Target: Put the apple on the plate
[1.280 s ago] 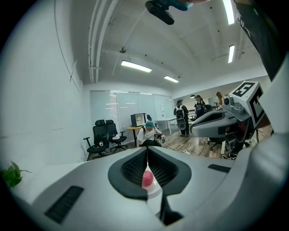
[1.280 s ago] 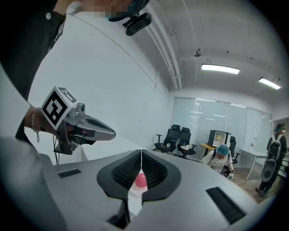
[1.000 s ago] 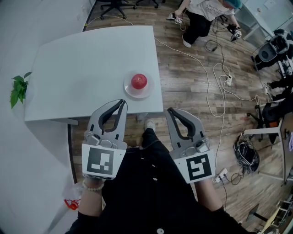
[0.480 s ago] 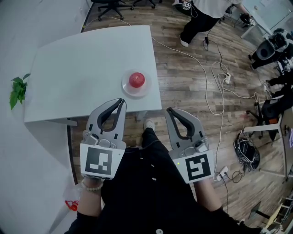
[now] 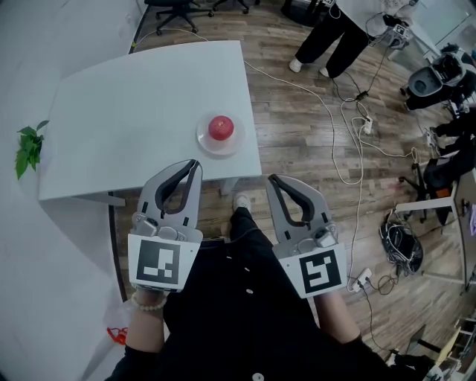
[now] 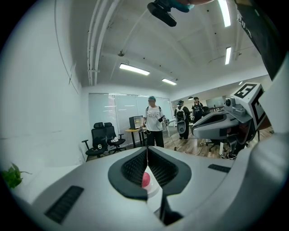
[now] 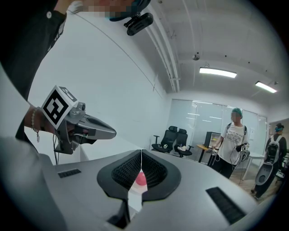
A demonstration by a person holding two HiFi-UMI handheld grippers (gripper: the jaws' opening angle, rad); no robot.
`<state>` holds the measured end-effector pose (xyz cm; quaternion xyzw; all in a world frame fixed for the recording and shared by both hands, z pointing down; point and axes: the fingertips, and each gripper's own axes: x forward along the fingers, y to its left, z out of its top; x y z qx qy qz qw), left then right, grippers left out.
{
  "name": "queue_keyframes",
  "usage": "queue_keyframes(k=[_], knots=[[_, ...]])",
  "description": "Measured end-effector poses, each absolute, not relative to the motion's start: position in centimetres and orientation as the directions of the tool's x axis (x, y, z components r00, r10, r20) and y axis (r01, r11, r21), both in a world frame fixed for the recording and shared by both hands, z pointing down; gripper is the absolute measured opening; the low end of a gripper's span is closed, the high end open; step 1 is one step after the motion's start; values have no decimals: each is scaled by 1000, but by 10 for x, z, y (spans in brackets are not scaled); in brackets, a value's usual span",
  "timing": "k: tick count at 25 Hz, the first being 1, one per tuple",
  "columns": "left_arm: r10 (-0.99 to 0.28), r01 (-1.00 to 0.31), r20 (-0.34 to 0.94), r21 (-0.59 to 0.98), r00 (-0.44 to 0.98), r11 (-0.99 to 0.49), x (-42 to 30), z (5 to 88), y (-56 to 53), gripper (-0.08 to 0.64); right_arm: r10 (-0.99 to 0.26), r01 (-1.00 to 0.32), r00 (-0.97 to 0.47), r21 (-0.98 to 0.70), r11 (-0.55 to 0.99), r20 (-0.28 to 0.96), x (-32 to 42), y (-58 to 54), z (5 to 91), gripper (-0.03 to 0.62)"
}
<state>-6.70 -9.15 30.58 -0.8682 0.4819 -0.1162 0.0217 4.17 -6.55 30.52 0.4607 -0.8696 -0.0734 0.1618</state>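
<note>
**A:** Where's the apple?

**B:** The apple (image 5: pixel 221 127) sits upright on the plate (image 5: pixel 202 141), and the plate is on the table (image 5: pixel 134 119), close to its front right corner.

**A:** And the claws?

**B:** Both are clenched on nothing. The left gripper (image 5: pixel 195 163) hangs just off the table's front edge, its tips pressed together with an empty loop behind them. The right gripper (image 5: pixel 271 178) is off the table's front right corner, over the floor (image 5: pixel 312 126), and its tips also meet with nothing between them.

**A:** Does either one touch the apple?

**B:** No. Both are on the near side of the table's front edge, apart from the plate. In each gripper view the apple shows only through the gap behind the joined tips, out on the table.

**A:** What else is about?

**B:** A plant (image 5: pixel 28 147) is to the table's left. A chair (image 5: pixel 177 7) stands beyond its far edge. A cable (image 5: pixel 336 160) trails over the floor to its right, and a person (image 5: pixel 335 37) stands past its far right corner.
</note>
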Motion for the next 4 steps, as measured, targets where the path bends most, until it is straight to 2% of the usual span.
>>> queue_keyframes(k=[4], knots=[[-842, -831, 177, -153, 509, -534, -67, 305, -87, 18, -827, -781, -521, 274, 562, 212, 43, -60, 305, 43]])
